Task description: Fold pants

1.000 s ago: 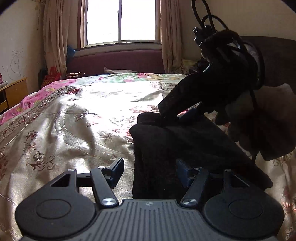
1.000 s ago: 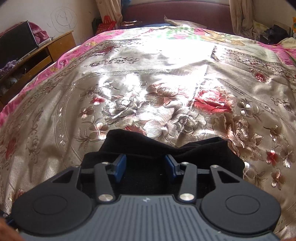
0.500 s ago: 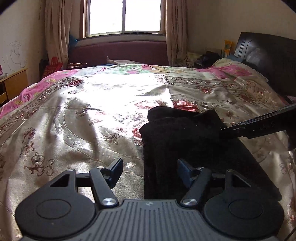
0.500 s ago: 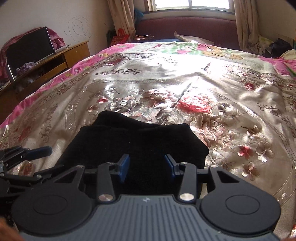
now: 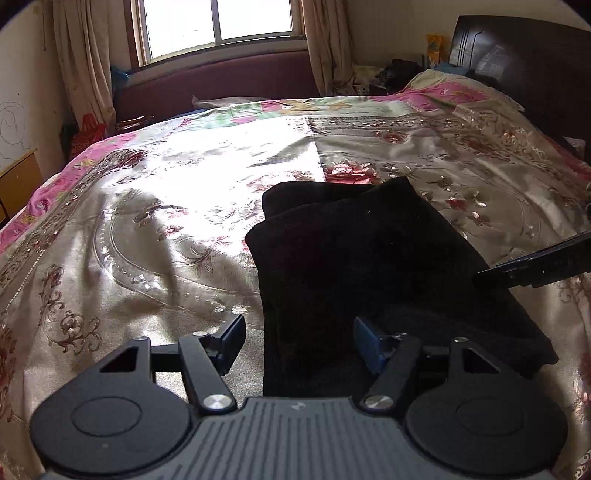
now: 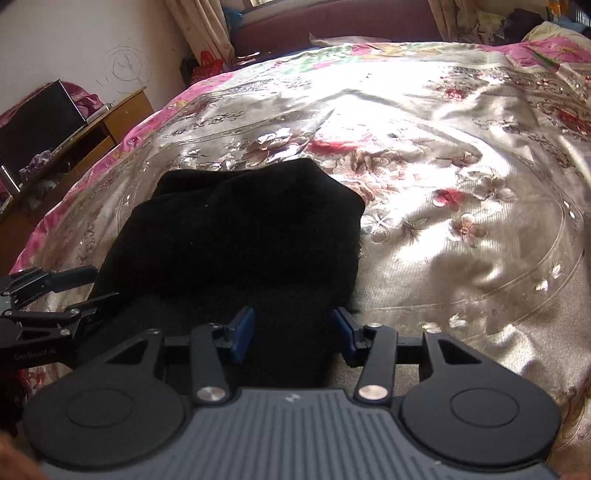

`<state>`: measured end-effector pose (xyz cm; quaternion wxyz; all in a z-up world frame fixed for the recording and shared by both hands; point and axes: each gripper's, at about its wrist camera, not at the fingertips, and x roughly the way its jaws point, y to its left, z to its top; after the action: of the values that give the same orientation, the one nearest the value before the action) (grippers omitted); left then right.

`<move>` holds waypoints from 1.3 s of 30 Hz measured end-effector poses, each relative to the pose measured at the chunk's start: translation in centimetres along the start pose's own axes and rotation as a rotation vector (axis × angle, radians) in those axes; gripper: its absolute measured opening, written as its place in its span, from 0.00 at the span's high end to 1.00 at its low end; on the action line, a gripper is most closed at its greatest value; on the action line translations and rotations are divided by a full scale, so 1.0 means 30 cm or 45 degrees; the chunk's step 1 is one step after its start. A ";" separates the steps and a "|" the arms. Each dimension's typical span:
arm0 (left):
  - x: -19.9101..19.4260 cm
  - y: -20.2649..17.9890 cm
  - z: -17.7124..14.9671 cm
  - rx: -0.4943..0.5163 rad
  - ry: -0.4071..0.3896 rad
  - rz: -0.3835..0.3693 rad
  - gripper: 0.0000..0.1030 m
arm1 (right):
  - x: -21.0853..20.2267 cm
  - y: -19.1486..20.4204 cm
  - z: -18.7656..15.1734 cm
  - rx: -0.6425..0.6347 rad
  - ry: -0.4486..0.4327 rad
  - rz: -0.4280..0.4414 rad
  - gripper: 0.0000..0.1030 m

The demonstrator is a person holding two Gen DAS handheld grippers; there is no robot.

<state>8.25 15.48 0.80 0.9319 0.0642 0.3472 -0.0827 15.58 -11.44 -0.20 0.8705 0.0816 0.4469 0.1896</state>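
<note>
- The left gripper (image 5: 297, 341) points forward and downward at the near end of the black pants (image 5: 369, 266). Its fingers (image 5: 232, 341) stand wide apart; the left one is over the bedspread (image 5: 147, 240), the right one over the dark cloth, and nothing is pinched between them.
- The right gripper (image 6: 293, 332) also tilts down toward the bed. Its fingers (image 6: 242, 334) are moderately apart and opening; pants fabric lies in the gap below them, but the pads do not press on it.
- The pants (image 6: 236, 236) lie folded into a thick black bundle on the flowered satin bedspread (image 6: 443, 184), toward the near edge of the bed. The bundle's long axis runs from the grippers away toward the window (image 5: 218, 22); its far end shows two stacked, rounded layers.
- The left wrist view shows the tip of the right gripper coming in from the right edge, beside the bundle's right side, plus the dark headboard (image 5: 524, 62), the curtains (image 5: 85, 55) and the maroon bench (image 5: 221, 81) under the window.
- The right wrist view shows the left gripper's fingers (image 6: 79, 275) at the bundle's left edge, spread apart, and a wooden cabinet (image 6: 110, 125) with a dark screen (image 6: 37, 122) along the left wall.
</note>
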 end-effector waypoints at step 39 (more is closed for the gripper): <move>-0.264 -0.210 -0.071 -0.051 -0.105 0.140 0.00 | -0.248 0.076 -0.154 0.055 -0.082 0.052 0.51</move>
<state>-0.26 10.57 4.03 0.9497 0.0609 0.3059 -0.0269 7.33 -12.49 3.36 0.8783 0.1155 0.4210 0.1949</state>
